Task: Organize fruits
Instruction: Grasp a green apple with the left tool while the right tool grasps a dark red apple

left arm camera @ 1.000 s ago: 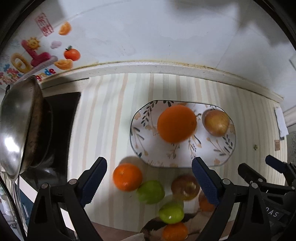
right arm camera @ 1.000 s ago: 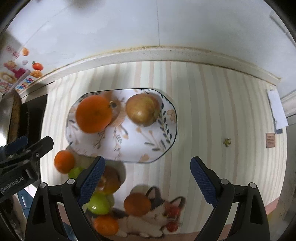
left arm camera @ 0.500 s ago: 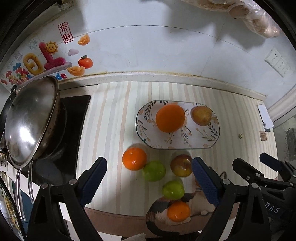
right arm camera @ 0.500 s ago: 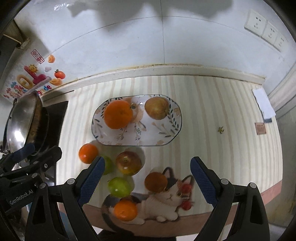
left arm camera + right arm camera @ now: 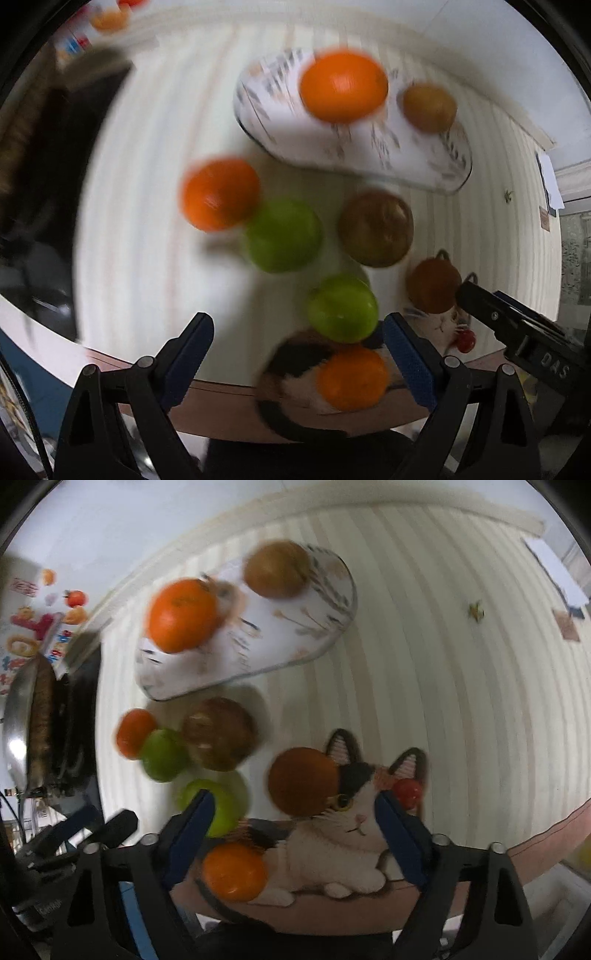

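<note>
A floral oval plate (image 5: pixel 436 166) (image 5: pixel 258 657) holds a big orange (image 5: pixel 343 86) (image 5: pixel 181 614) and a brownish apple (image 5: pixel 428 107) (image 5: pixel 277 568). In front of it on the striped mat lie loose fruits: an orange (image 5: pixel 219 194) (image 5: pixel 135 733), two green apples (image 5: pixel 282 234) (image 5: pixel 343 308), a red-brown apple (image 5: pixel 376 227) (image 5: pixel 219 733), a dark orange (image 5: pixel 434 284) (image 5: pixel 303 781) and a near orange (image 5: pixel 352 378) (image 5: pixel 234 871). My left gripper (image 5: pixel 297 354) is open and empty above the near fruits. My right gripper (image 5: pixel 295 830) is open and empty over the cat picture.
A steel wok (image 5: pixel 22 723) sits on a dark stove at the left. The mat's cat picture (image 5: pixel 351 834) lies at the counter's near edge. A white wall with stickers (image 5: pixel 37 620) runs behind. Both views are motion-blurred.
Both grippers have dropped closer to the counter and tilted; the fruits now look larger and nearer. Both stay open and empty.
</note>
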`<state>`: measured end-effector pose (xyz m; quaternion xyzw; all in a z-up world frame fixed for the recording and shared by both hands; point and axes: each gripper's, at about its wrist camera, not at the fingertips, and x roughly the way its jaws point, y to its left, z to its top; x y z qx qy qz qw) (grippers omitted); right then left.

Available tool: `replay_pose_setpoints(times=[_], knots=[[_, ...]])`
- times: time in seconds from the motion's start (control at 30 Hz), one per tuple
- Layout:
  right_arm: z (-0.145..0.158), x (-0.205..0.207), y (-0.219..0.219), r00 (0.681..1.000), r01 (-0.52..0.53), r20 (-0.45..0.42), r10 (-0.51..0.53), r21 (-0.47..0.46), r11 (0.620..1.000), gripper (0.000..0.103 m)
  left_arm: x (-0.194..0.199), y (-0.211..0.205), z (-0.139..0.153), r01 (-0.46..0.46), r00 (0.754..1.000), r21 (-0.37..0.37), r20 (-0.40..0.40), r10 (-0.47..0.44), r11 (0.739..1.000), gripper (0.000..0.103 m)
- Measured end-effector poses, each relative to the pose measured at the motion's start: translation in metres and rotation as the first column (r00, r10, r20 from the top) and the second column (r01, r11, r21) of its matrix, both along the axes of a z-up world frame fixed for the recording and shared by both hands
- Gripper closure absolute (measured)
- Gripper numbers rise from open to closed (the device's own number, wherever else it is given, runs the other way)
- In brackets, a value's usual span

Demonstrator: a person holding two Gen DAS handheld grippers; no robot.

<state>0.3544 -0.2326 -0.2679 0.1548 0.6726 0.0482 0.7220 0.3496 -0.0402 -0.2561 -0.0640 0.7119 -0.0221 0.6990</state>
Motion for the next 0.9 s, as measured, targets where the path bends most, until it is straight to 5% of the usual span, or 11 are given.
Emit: replay_pose_setpoints(times=[0.2,0.33,0.73,0.83,0.9], knots=[[-0.01,-0.006,-0.014,1.0,-0.003,-0.011,0.003,-0.01,1.0,0.019,0.008,-0.027,-0.046,-0.007,0.997,-0.042,-0.081,0.003,0.999,0.012],[-0.011,-0.007,-0.023,1.0,-0.003,-0.007,0.003,-0.022,1.0,0.019,0.006,-0.041,-0.06,0.025,0.996,-0.006,-0.089,-0.026,1.0,0.044],[-0.039,0.015,0.016,0.987,-0.155,-0.045,0.154,-0.011,0.988,0.02,-0.018,0.001,-0.05,0.011,0.999,0.101,-0.034,-0.008,0.995,0.045],[-0.052,0.019,0.035,0.975,-0.22,-0.047,0.218,-0.059,0.974,0.042,-0.019,0.009,-0.054,-0.021,0.999,0.091,-0.046,0.025,0.996,0.045],[-0.055,0.019,0.041,0.971,-0.236,-0.044,0.233,-0.087,0.968,0.043,-0.018,0.01,-0.054,-0.023,0.999,0.09,-0.041,0.027,0.996,0.045]])
